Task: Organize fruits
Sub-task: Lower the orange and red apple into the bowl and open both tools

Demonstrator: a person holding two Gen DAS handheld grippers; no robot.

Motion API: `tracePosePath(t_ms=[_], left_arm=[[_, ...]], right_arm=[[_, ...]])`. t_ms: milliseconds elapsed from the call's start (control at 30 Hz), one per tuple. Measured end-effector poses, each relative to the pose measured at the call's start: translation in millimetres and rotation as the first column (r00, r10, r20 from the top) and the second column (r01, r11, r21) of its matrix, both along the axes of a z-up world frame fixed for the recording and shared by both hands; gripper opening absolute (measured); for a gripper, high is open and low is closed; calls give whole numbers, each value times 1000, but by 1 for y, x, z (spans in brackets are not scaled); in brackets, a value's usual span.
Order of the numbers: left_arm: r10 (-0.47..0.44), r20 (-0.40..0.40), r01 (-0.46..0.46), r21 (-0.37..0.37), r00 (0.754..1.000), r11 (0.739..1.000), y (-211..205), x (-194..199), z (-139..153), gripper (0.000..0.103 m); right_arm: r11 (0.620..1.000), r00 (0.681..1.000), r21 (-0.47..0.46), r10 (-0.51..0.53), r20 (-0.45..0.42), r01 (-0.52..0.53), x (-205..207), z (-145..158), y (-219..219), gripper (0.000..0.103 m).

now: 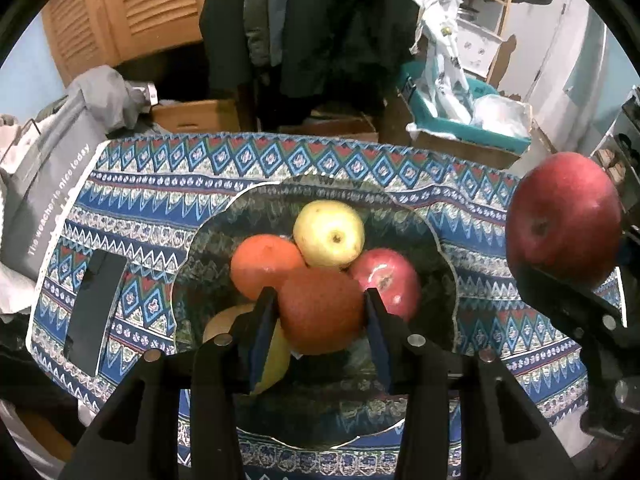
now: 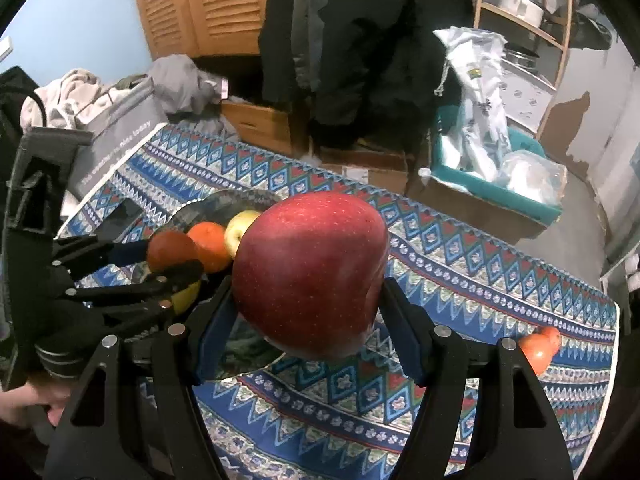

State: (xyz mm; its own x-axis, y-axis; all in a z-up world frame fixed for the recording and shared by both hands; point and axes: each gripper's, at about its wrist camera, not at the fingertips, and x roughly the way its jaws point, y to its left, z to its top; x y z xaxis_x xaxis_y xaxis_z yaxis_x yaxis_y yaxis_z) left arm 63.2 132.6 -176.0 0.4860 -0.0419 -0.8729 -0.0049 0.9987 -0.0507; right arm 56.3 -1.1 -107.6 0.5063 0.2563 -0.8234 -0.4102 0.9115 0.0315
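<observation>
In the left wrist view, the left gripper (image 1: 320, 312) sat low in the center of the frame, its 2 fingers pressed against either side of a dark orange fruit (image 1: 321, 311), held over the glass bowl (image 1: 436, 240). Behind it in the bowl lay an orange (image 1: 264, 264), a yellow apple (image 1: 329, 234) and a pink-red apple (image 1: 390, 282). A yellow fruit (image 1: 276, 356) showed at lower left under the finger, perhaps a lemon, though most of it was hidden. At the right edge of the frame, the right gripper (image 1: 576, 276) carried a large red apple (image 1: 563, 219) in the air beside the bowl.

In the right wrist view, that apple filled the center, clamped between the 2 fingers above the patterned tablecloth (image 2: 460, 272). A small orange-red fruit (image 2: 540, 348) lay on the cloth at the right edge, well apart from the bowl. A black phone (image 1: 94, 312) lay on the cloth at the left of the left wrist view.
</observation>
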Motion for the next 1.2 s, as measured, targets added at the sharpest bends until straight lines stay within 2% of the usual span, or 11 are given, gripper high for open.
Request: tracePosePath(t_ms=[67, 167, 233, 367, 700, 1033, 1200], left_arm=[[-8, -5, 8, -9, 1000, 1000, 2, 1, -2, 46], [0, -12, -1, -43, 1000, 999, 7, 1, -3, 54], [5, -20, -6, -31, 1000, 1000, 9, 0, -4, 60], [24, -36, -24, 7, 999, 1000, 20, -8, -3, 60], [120, -46, -120, 7, 992, 993, 59, -23, 1, 62], [136, -49, -133, 54, 990, 990, 67, -31, 0, 63], [147, -41, -144, 50, 988, 988, 70, -33, 3, 63]], right_arm=[[1000, 1000, -3, 3, -5, -3, 1, -2, 3, 71], [1000, 1000, -4, 5, -13, -5, 3, -6, 7, 71], [1000, 1000, -4, 10, -23, -10, 5, -9, 10, 71], [1000, 999, -8, 24, -47, -25, 8, -18, 20, 71], [996, 989, -9, 85, -118, -87, 0, -46, 48, 71], [988, 971, -26, 146, -191, -154, -9, -71, 72, 72], [985, 973, -7, 168, -159, -171, -12, -63, 78, 72]])
